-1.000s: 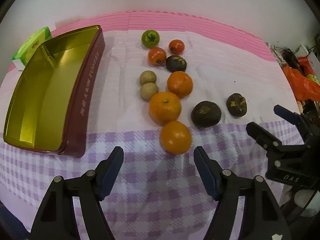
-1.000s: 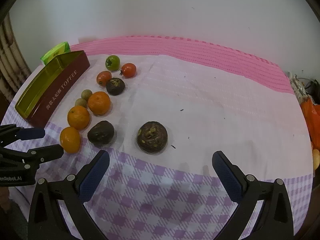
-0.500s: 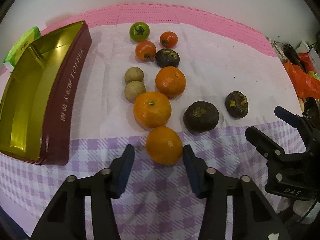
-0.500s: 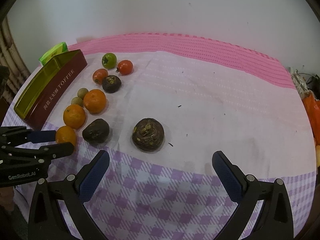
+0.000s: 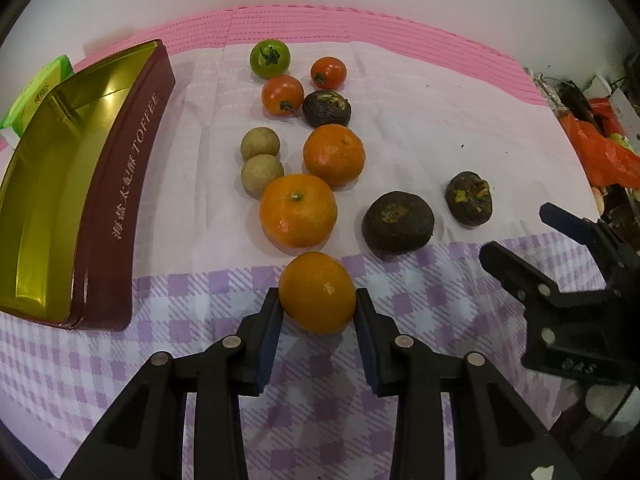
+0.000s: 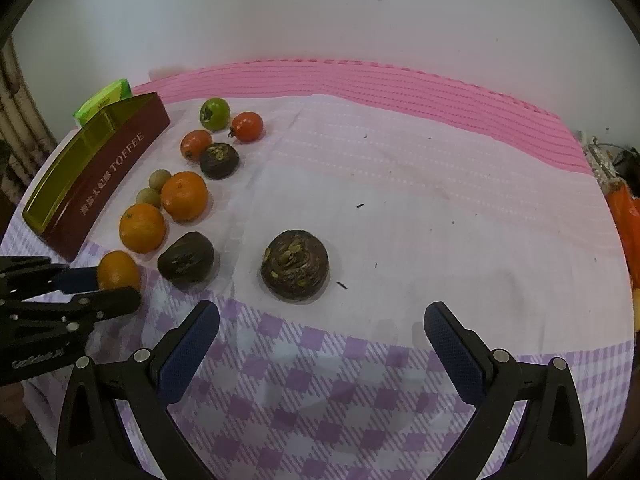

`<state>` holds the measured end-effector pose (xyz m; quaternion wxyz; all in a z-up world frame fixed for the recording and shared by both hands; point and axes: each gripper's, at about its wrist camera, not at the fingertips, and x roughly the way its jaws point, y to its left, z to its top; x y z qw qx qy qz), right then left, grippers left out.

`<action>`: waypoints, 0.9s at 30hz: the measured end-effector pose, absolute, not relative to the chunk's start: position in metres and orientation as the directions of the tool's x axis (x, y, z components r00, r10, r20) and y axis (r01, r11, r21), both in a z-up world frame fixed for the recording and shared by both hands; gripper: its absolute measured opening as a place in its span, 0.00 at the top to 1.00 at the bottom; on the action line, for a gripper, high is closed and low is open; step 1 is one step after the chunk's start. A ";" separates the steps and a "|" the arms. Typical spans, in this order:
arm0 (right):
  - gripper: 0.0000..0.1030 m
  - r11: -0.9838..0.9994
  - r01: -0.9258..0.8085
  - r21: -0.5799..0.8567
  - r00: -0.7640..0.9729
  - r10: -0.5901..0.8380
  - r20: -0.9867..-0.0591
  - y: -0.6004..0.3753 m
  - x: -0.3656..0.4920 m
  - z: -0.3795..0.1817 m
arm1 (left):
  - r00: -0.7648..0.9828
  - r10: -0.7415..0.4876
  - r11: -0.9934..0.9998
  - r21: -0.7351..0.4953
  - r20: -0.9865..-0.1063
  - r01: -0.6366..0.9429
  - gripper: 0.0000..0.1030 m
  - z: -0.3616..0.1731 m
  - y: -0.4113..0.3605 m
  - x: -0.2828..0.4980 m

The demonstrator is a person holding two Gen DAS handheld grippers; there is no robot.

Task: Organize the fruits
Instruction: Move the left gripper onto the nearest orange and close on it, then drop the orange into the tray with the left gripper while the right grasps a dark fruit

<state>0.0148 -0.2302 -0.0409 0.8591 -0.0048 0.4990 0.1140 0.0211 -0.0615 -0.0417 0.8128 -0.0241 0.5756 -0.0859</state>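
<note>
Your left gripper (image 5: 317, 312) has the nearest mandarin (image 5: 317, 291) squarely between its jaws, which are closing, pads at both flanks of the fruit. It sits on the checked cloth of the counter (image 5: 400, 80); being round, it has no long axis. The toffee tin (image 5: 120, 208) lies left of it. Your right gripper (image 6: 320, 344) stands spread and empty, farther off.

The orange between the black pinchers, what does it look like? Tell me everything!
The nearest orange is small, round and bright, with dimpled, slightly shiny peel. It sits on the purple checked cloth, apart from the other fruit. The left gripper is closing on it, and its blue pads meet both its sides.
</note>
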 end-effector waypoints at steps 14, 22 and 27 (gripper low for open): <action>0.20 0.979 -0.190 0.069 0.469 0.152 -0.870 -0.222 0.029 -0.045 | 0.376 -0.189 0.978 -0.142 -0.907 0.151 0.69 -0.016 -0.043 0.003; 0.35 0.980 -0.182 0.082 0.448 0.157 -0.880 -0.217 0.038 -0.051 | 0.428 -0.185 0.981 -0.140 -0.885 0.134 0.69 0.005 -0.029 0.009; 0.44 0.980 -0.186 0.076 0.440 0.153 -0.885 -0.213 0.041 -0.054 | 0.449 -0.173 0.984 -0.139 -0.877 0.107 0.69 0.014 -0.013 0.015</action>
